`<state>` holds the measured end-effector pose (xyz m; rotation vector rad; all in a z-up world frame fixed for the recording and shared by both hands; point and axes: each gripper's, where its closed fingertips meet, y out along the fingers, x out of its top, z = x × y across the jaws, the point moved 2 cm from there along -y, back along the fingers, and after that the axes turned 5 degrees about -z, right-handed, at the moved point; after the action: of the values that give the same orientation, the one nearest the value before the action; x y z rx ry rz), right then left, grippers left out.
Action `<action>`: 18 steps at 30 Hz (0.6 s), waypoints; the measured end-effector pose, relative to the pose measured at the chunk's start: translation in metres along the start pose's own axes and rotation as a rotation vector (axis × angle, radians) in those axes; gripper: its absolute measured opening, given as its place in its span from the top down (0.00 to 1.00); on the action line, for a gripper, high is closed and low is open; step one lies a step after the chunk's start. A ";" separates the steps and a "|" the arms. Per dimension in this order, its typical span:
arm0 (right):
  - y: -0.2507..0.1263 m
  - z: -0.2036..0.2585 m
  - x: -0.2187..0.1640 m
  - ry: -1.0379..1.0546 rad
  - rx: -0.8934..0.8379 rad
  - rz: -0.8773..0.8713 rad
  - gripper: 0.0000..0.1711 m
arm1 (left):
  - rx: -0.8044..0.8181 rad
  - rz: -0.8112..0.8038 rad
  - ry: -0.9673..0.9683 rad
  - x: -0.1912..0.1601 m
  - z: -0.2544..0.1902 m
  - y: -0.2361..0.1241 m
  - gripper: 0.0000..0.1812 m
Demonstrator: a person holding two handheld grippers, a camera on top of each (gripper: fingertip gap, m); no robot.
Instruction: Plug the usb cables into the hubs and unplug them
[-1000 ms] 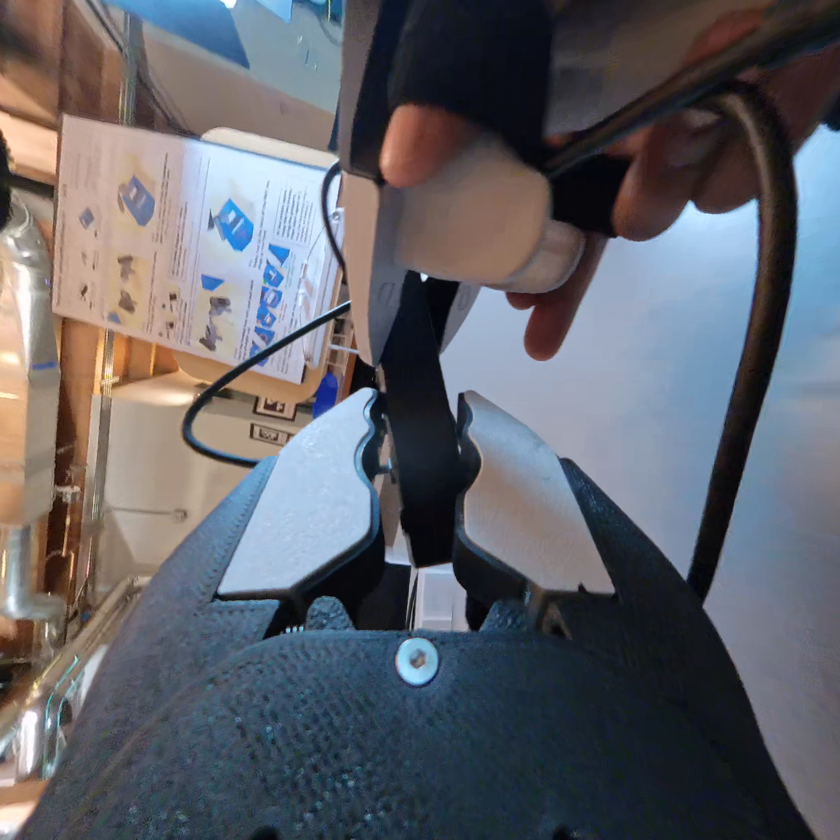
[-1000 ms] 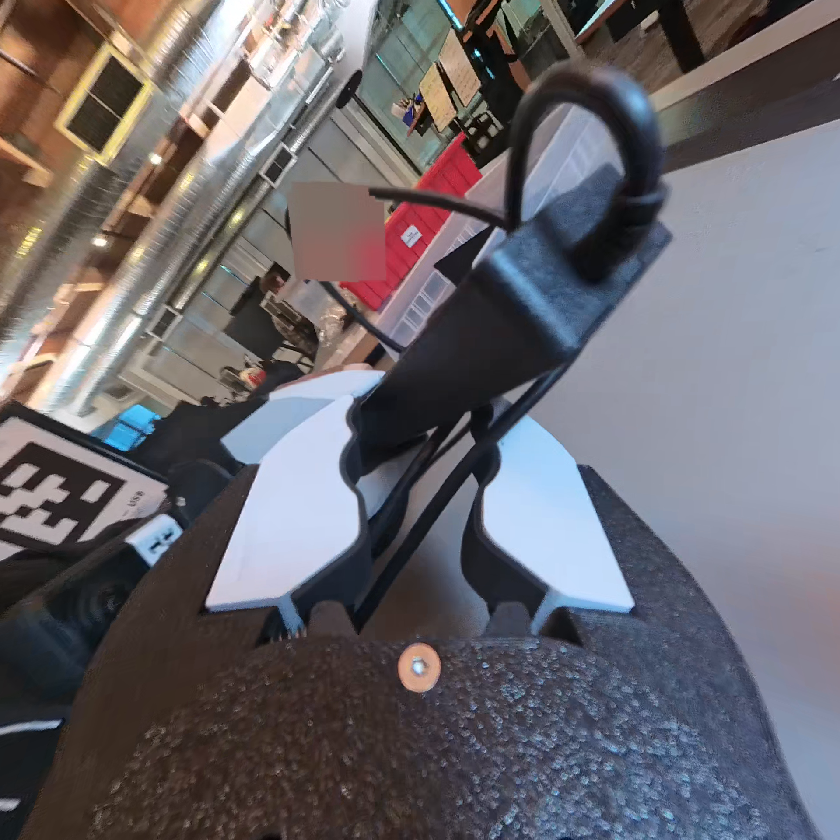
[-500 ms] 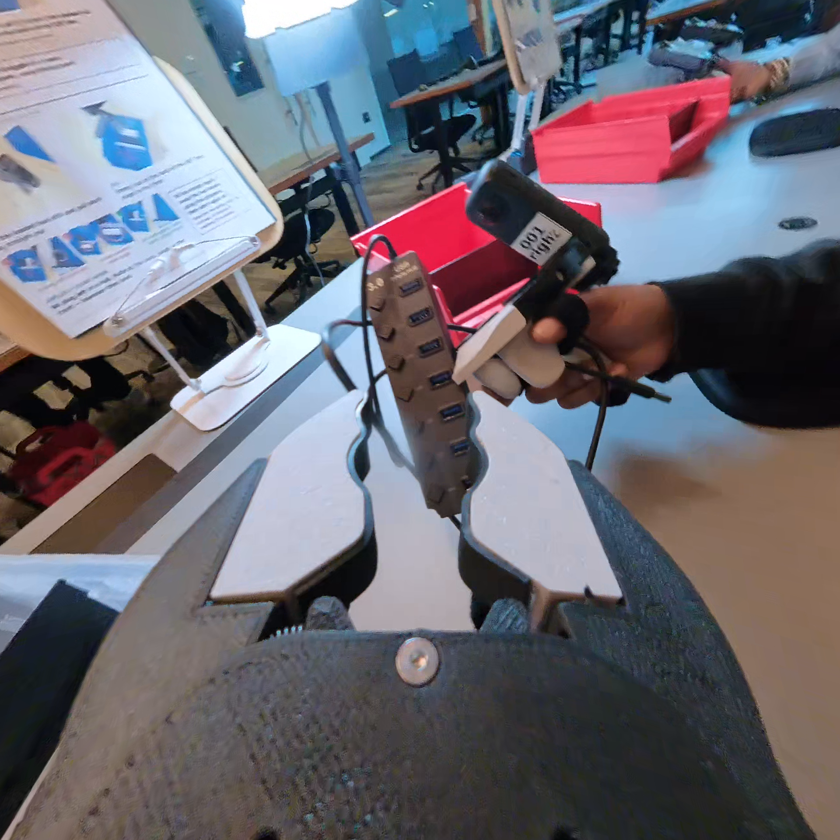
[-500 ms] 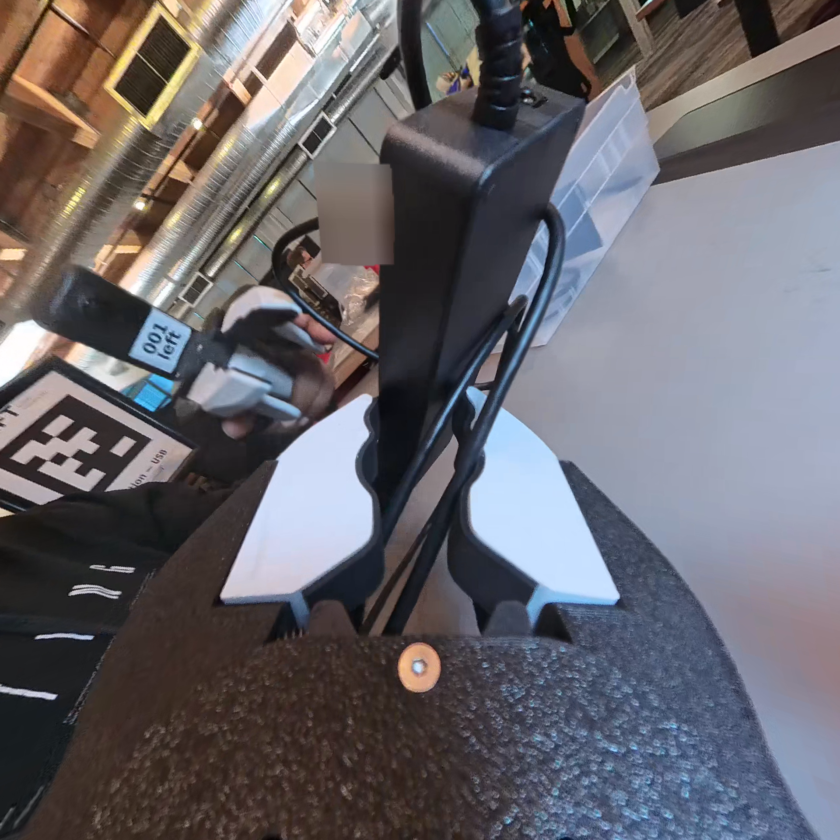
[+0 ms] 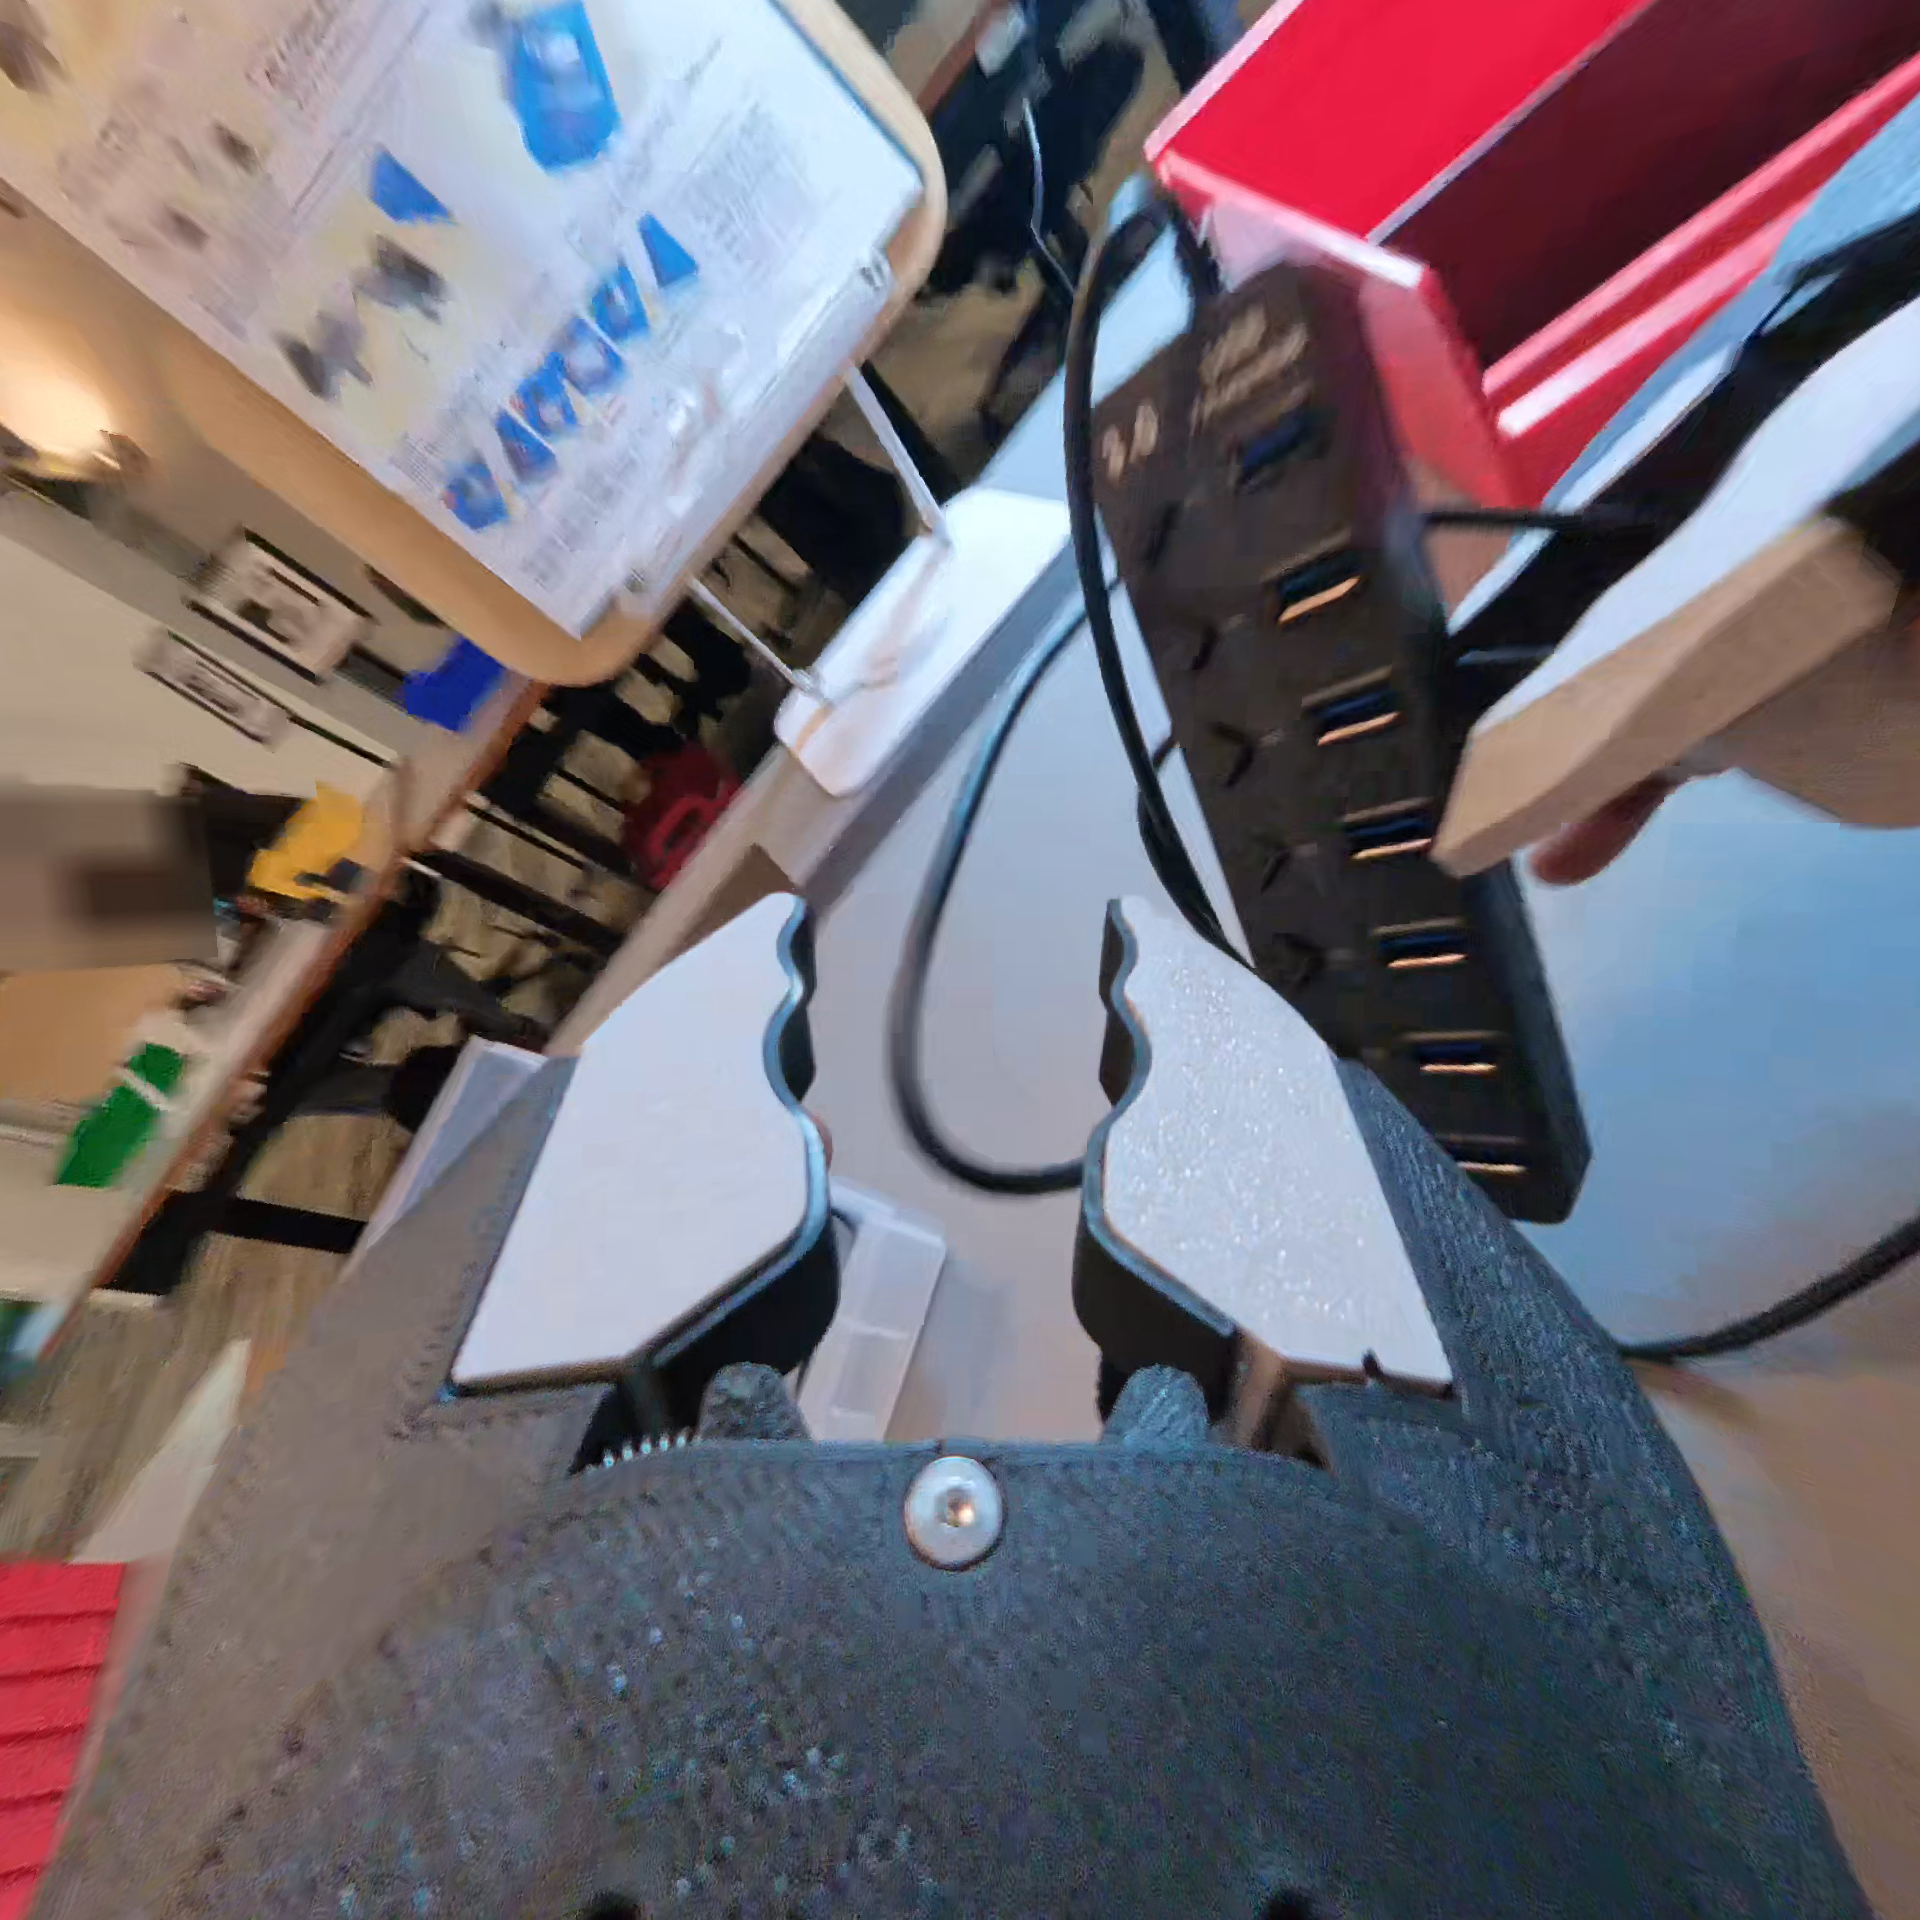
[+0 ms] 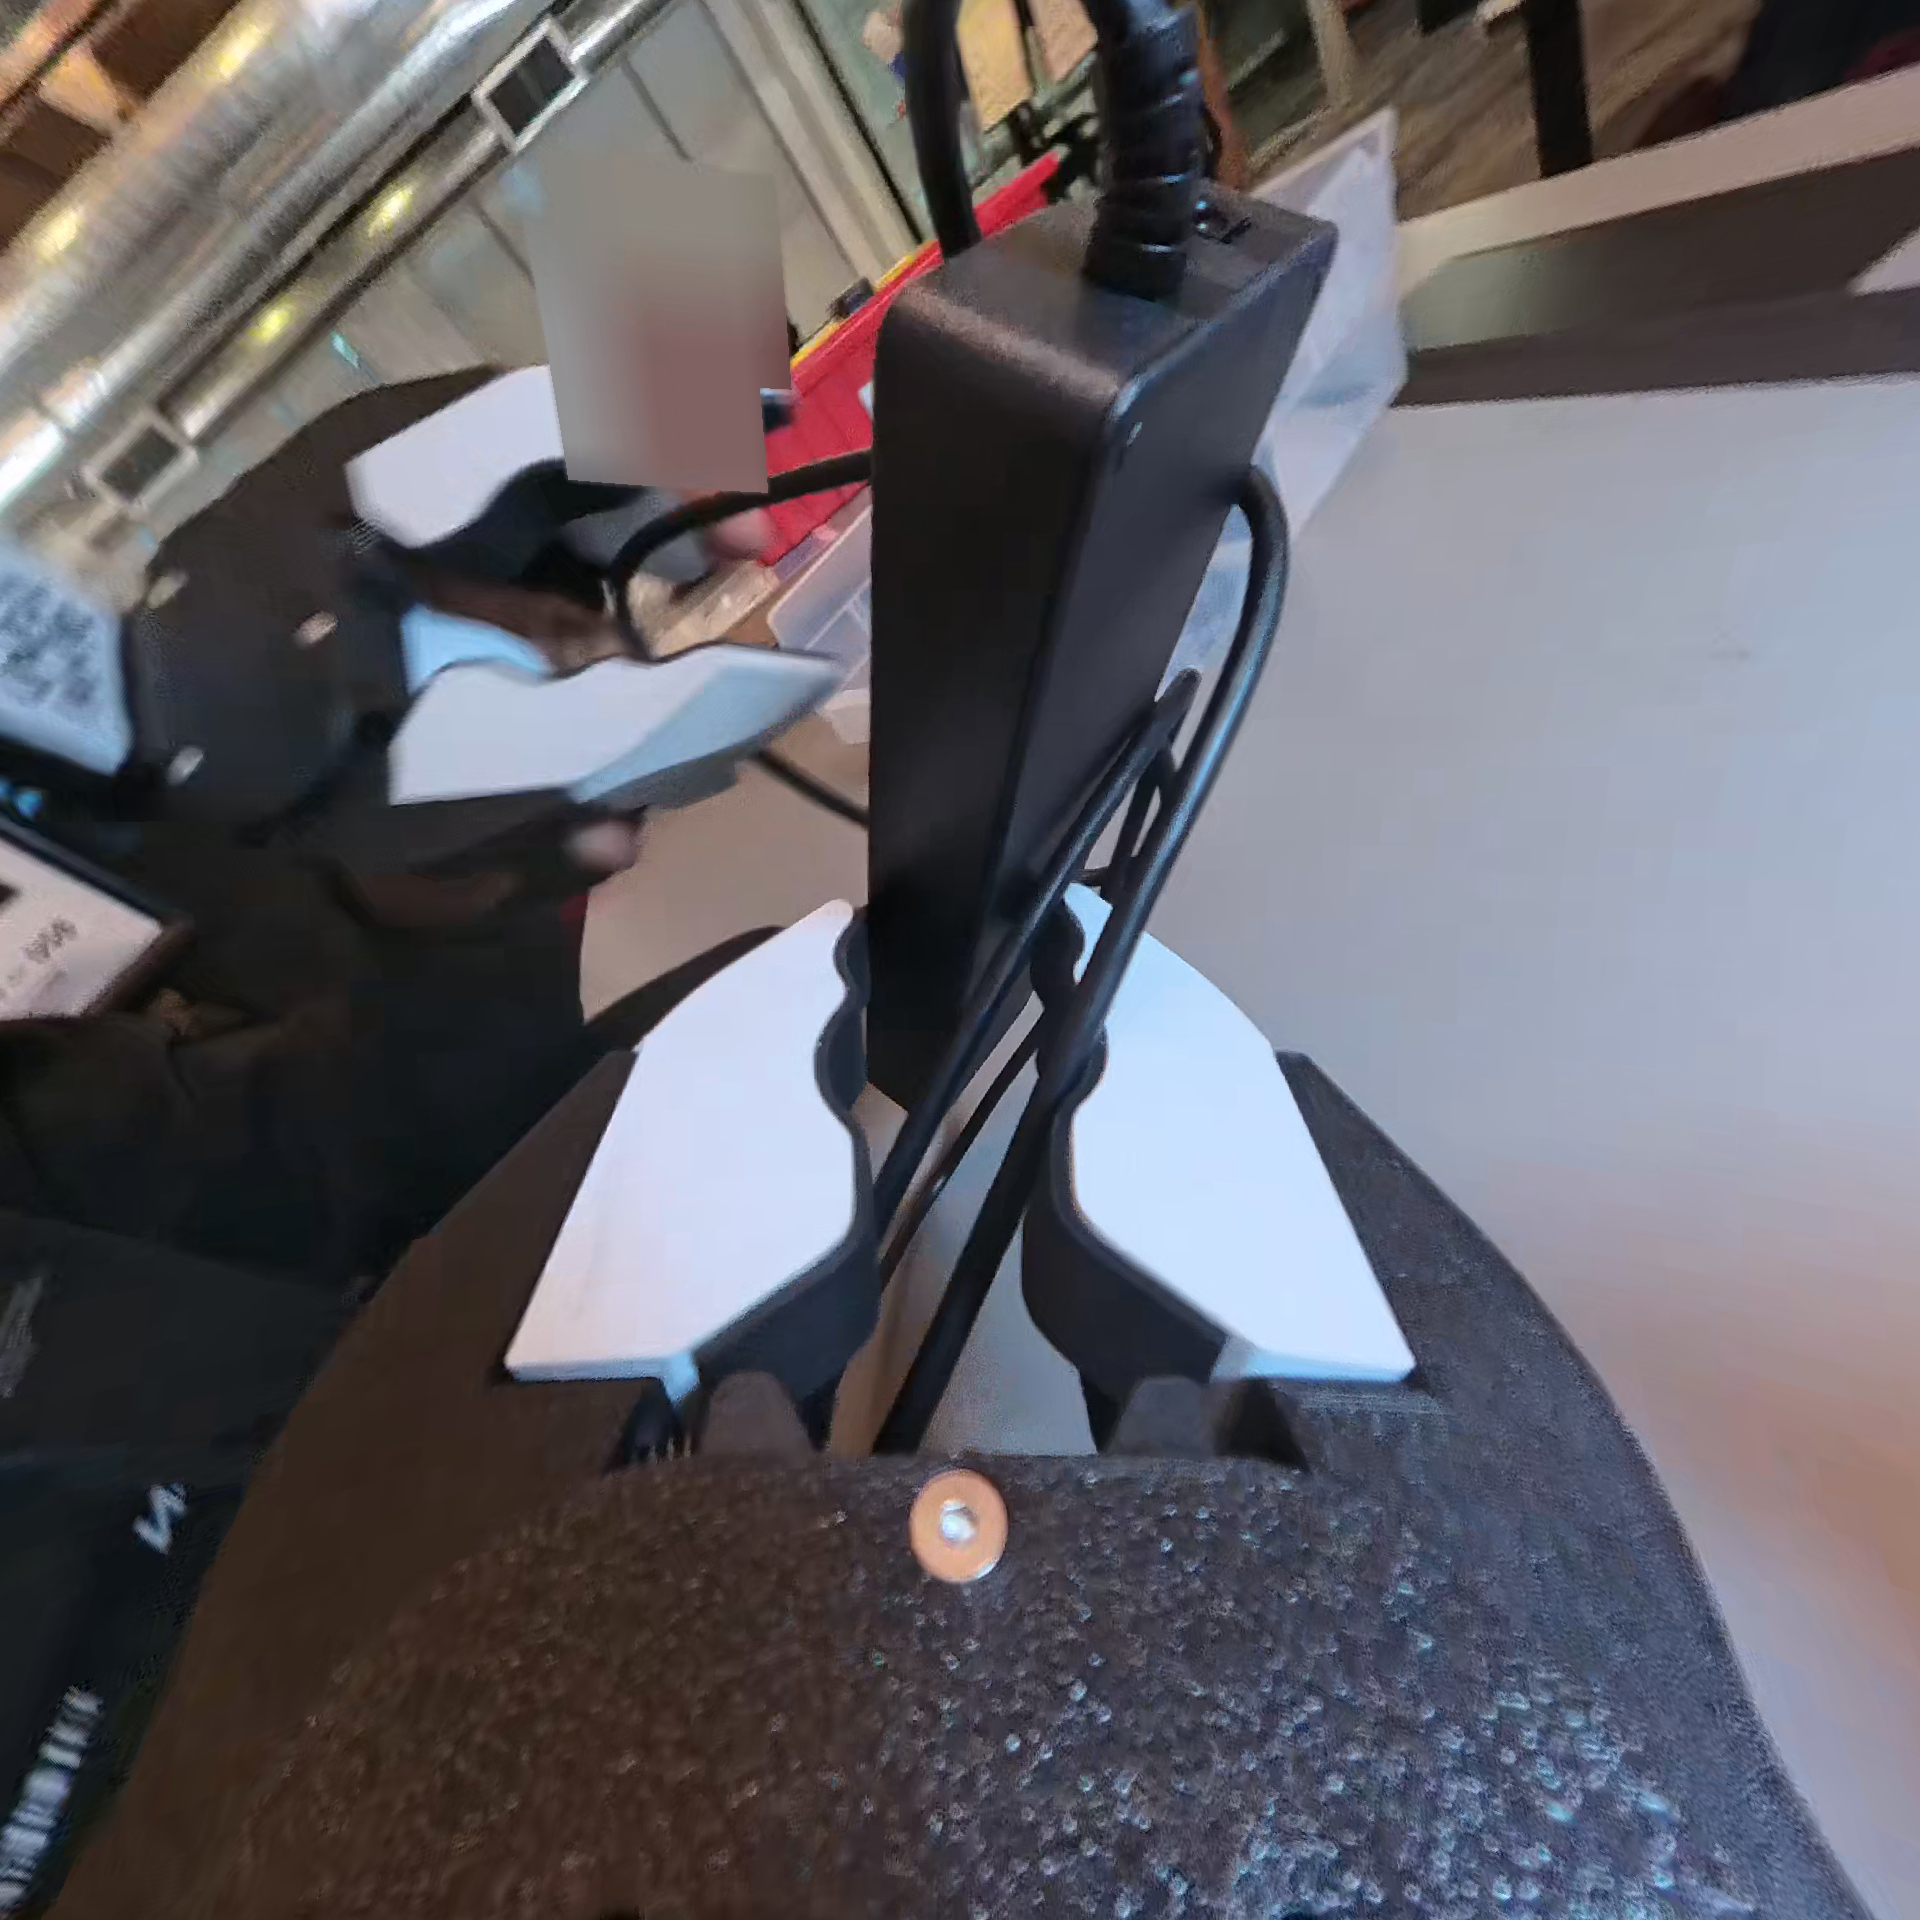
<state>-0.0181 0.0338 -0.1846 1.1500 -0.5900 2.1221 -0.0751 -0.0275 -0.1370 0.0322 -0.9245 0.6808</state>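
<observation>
The right gripper (image 6: 956, 997) clamps the lower end of the upright black USB hub (image 6: 1029, 582), its thin cables (image 6: 1101, 935) running down between the fingers; the left gripper (image 5: 951, 997) stands open and empty, the hub's port face just right of and beyond it. With so short a hold, the hub may pivot or slip if a plug is pushed hard; the looping black cable (image 5: 935, 935) ahead could snag the left gripper, and the red bin (image 5: 1455, 187) and sign stand (image 5: 883, 634) crowd the desk (image 6: 1558, 727) beyond.

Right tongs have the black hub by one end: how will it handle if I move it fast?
The hub looks rigid and keeps its shape. Gripped only at its lower end by the right tongs, it may pivot. The cable at its top and the thin leads alongside look floppy and may snag.
</observation>
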 end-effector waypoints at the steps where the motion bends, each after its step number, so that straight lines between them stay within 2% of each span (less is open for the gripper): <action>1: 0.000 0.005 0.000 -0.060 0.018 0.014 0.83 | -0.068 0.044 -0.044 -0.010 -0.002 0.006 0.70; 3: 0.000 0.016 -0.003 -0.185 0.070 0.048 0.83 | -0.252 0.081 -0.177 -0.023 -0.012 0.014 0.67; 5: -0.001 0.028 -0.007 -0.284 0.142 0.072 0.83 | -0.478 0.014 -0.363 -0.020 -0.022 0.016 0.70; 8: -0.008 0.045 -0.013 -0.332 0.284 0.091 0.83 | -0.816 -0.046 -0.567 -0.016 -0.031 0.006 0.66; 13: -0.016 0.056 -0.015 -0.289 0.418 0.088 0.83 | -0.984 -0.227 -0.638 0.005 -0.028 -0.013 0.61; 18: -0.009 0.052 -0.005 -0.226 0.374 0.011 0.83 | -1.062 -0.209 -0.569 0.009 -0.065 -0.022 0.56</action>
<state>0.0201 0.0050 -0.1610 1.6098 -0.3009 2.1855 -0.0122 -0.0201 -0.1650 -0.6398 -1.7116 -0.0944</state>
